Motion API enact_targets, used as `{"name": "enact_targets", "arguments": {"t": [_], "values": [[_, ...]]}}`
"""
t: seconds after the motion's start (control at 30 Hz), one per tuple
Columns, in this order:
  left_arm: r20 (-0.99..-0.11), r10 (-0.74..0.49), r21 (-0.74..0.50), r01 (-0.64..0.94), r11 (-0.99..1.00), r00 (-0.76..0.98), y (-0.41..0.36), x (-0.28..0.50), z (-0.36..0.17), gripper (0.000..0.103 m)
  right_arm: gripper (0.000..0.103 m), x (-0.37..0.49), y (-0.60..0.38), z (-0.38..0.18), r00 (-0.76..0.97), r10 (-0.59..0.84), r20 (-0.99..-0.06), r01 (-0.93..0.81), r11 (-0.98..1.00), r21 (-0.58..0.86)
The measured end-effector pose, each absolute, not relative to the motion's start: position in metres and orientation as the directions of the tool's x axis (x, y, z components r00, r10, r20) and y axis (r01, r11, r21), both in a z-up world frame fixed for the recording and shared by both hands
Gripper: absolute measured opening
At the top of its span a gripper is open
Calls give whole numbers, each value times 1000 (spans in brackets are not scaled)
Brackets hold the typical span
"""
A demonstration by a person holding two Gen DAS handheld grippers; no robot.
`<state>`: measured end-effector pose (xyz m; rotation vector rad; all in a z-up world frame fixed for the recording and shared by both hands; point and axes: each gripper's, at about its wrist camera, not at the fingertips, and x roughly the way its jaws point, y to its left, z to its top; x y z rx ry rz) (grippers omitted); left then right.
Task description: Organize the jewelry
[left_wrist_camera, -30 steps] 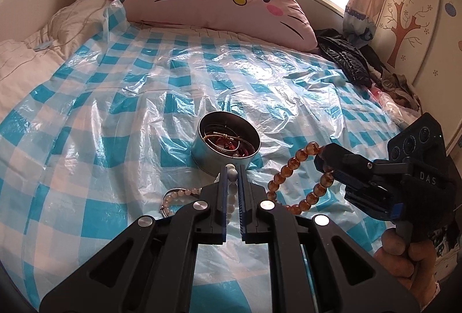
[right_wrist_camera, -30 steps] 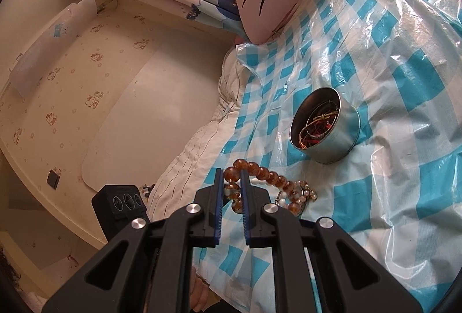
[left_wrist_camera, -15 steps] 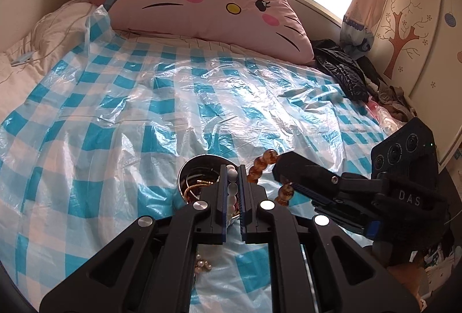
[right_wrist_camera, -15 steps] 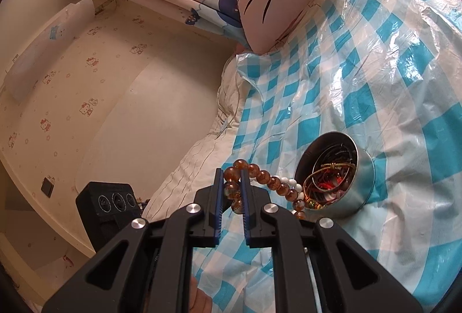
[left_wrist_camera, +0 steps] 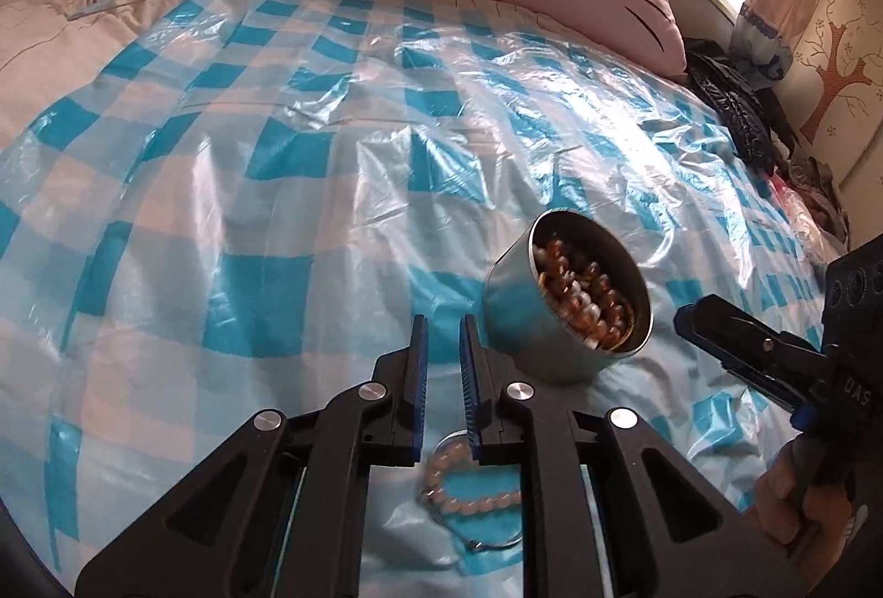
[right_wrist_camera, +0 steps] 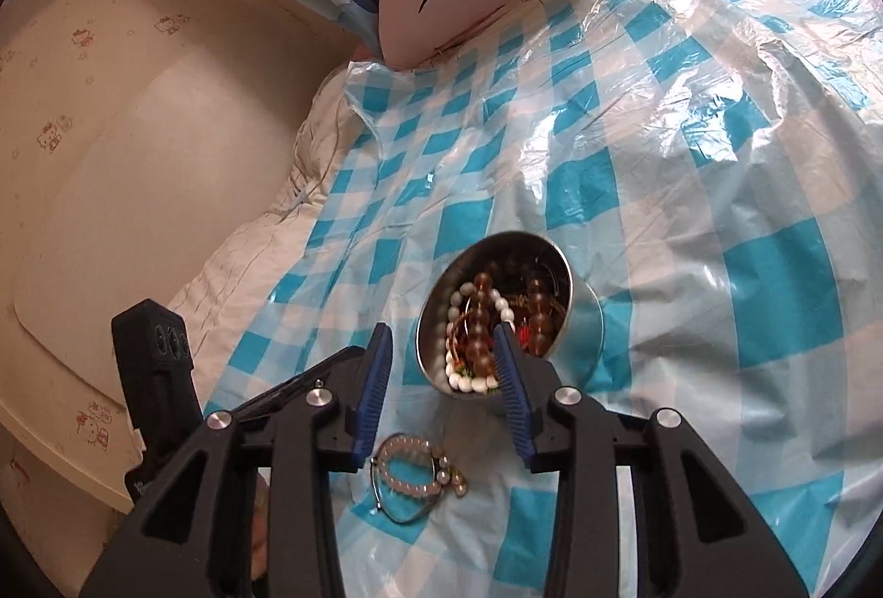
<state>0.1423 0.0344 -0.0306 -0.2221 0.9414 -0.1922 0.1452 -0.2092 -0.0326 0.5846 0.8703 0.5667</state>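
We see a round tin (left_wrist_camera: 557, 316) on a bed's checked plastic sheet (left_wrist_camera: 309, 167), holding amber and white bead strings. Our left gripper (left_wrist_camera: 441, 350) and right gripper (right_wrist_camera: 441, 366) are both opening, empty. A pink bracelet (right_wrist_camera: 408, 465) lies just before the tin.

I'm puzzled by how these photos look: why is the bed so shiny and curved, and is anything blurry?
Left wrist view: window light glares off the plastic sheet; the fisheye lens bows the bed and darkens the corners; the pale bead bracelet is smeared. Right wrist view: same glare and bending; the metal tin and its beads look slightly soft.
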Motion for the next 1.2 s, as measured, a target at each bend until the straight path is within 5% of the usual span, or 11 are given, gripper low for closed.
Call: {"name": "enact_targets", "arguments": {"t": [0.4, 0.5, 0.57, 1.03, 1.13, 1.2], "values": [[-807, -254, -221, 127, 967, 534, 37, 104, -55, 22, 38, 129, -128, -67, 339, 604, -721, -370, 790, 488], [-810, -249, -216, 124, 969, 532, 36, 104, -58, 22, 13, 130, -120, -72, 297, 606, -738, -394, 782, 483], [-811, -242, -208, 125, 970, 532, 35, 104, -59, 22, 8, 127, -127, -72, 299, 614, -730, -385, 778, 497], [-826, -119, 7, 220, 976, 552, 4, 107, -50, 30, 8, 83, -225, -68, 393, 615, -684, -208, 784, 585], [-832, -74, 86, 259, 962, 550, -6, 109, -53, 30, 24, 87, -224, -72, 386, 593, -707, -184, 800, 571], [-830, -56, 135, 297, 945, 555, -14, 105, -56, 30, 25, 89, -220, -73, 385, 586, -713, -200, 807, 555]]}}
